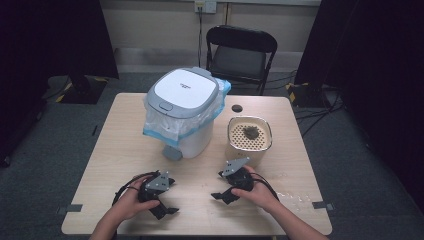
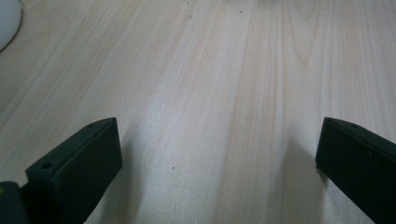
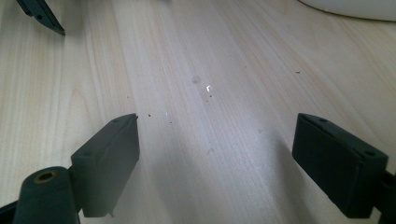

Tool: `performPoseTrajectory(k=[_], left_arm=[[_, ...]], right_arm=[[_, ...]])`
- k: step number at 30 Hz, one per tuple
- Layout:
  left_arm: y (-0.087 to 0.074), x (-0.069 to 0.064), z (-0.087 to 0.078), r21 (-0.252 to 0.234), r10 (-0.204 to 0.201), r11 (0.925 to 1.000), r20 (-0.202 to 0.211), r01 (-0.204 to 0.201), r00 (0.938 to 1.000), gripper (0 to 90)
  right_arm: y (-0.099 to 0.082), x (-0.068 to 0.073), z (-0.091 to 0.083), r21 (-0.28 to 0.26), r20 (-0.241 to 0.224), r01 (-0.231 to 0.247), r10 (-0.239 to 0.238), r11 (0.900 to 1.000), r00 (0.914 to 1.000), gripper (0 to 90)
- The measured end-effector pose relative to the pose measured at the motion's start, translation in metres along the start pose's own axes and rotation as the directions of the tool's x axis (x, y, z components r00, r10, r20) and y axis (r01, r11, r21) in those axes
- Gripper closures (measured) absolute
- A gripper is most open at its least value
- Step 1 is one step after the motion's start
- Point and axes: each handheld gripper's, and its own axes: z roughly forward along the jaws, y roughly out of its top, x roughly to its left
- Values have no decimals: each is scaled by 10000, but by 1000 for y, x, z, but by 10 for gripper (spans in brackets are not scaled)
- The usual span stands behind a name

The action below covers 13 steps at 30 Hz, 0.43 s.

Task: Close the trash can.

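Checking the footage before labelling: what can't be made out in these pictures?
- Dark clump in the perforated container: too small in the high view to identify.
- Bin contents: hidden by its shut lid.
- White object, right gripper view: cut off by the top edge.

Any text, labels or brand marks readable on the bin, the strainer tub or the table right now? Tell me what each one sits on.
White pedal bin with grey-rimmed lid: a small dark mark on the lid top, too small and blurred to read.
Cream tub with perforated insert: no lettering visible.
Light wooden table: no text; both gripper views show bare wood grain.
Wall socket plate behind the black folding chair: nothing legible.
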Motion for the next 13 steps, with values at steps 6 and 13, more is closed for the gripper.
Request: performPoseTrajectory(k=[6, 13], left_arm=[[0, 0, 0, 3, 6, 10000, 2, -6, 10000, 0], [0, 0, 0, 14, 4, 10000, 20, -4, 10000, 0]], right_arm=[[-3, 1, 3, 4, 118, 146, -146, 9999, 9998, 145], [-6, 2, 6, 15, 259, 406, -406, 9992, 9988, 142]])
